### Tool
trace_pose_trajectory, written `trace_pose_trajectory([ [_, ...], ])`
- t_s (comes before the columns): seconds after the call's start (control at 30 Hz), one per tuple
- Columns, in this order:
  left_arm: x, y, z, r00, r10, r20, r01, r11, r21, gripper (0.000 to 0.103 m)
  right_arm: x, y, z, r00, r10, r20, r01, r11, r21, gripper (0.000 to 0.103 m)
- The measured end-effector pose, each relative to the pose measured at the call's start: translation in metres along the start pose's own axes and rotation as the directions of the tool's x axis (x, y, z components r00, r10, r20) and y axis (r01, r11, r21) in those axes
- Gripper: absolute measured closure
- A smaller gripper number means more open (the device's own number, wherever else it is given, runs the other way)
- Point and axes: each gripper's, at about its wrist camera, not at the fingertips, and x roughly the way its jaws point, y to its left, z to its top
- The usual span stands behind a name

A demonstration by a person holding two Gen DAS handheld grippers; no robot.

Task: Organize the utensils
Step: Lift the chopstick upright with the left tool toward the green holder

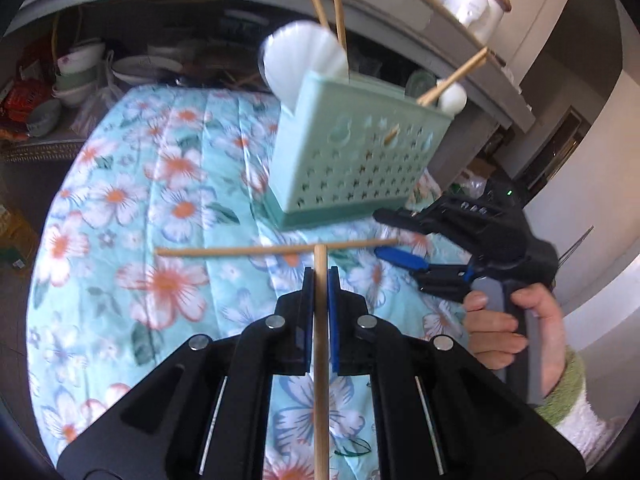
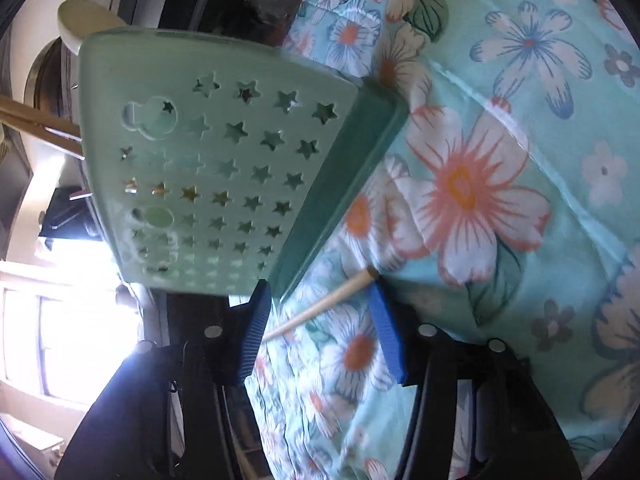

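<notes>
The right tongs stand open at six o'clock, blue pads apart over the floral cloth. A wooden chopstick lies slanted between them on the cloth. The green utensil basket with star holes fills nine to eleven o'clock, its corner just beside the left pad. A pale spoon pokes out at eleven o'clock.

The flowered tabletop lies bare to the left of the green utensil basket, giving wide room there. In front of the basket a loose chopstick lies crosswise, just ahead of the left tool, which is clamped on another chopstick. The right tool, spread wide, sits hard against the basket's lower corner in its own view. Chopsticks and white spoons crowd the basket's top; stacked bowls line the far edge.
</notes>
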Motion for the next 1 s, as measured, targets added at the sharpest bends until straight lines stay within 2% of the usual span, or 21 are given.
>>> trace_pose_trajectory([
  [0.13, -0.019, -0.001, 0.009, 0.999, -0.01, 0.053, 0.009, 1.0, 0.013, 0.098, 0.006, 0.002, -0.004, 0.999, -0.018, 0.037, 0.018, 1.0, 0.016, 0.062],
  [0.3, -0.04, -0.005, 0.015, 0.994, -0.017, 0.106, 0.014, 1.0, 0.026, 0.098, 0.005, -0.012, -0.006, 0.998, -0.009, 0.058, 0.006, 0.998, 0.06, 0.088],
  [0.47, -0.05, -0.014, 0.024, 0.99, -0.025, 0.141, 0.021, 0.999, 0.026, 0.098, -0.007, -0.022, -0.007, 0.994, 0.083, 0.074, -0.089, 0.993, 0.081, 0.092],
  [0.63, -0.063, -0.027, 0.042, 0.982, -0.034, 0.188, 0.024, 0.998, 0.052, 0.098, -0.06, -0.03, 0.0, 0.981, 0.156, 0.116, -0.159, 0.987, 0.015, 0.095],
  [0.73, -0.07, -0.04, 0.064, 0.97, -0.04, 0.238, 0.021, 0.996, 0.081, 0.098, -0.109, -0.039, 0.007, 0.966, 0.19, 0.174, -0.188, 0.982, -0.027, 0.097],
  [0.87, -0.075, -0.063, 0.104, 0.944, -0.063, 0.324, 0.027, 0.993, 0.112, 0.098, -0.172, -0.046, 0.008, 0.937, 0.219, 0.271, -0.204, 0.975, -0.085, 0.097],
  [1.0, -0.075, -0.088, 0.145, 0.892, -0.071, 0.447, 0.014, 0.991, 0.13, 0.098, -0.223, -0.051, 0.007, 0.908, 0.234, 0.348, -0.197, 0.971, -0.138, 0.097],
])
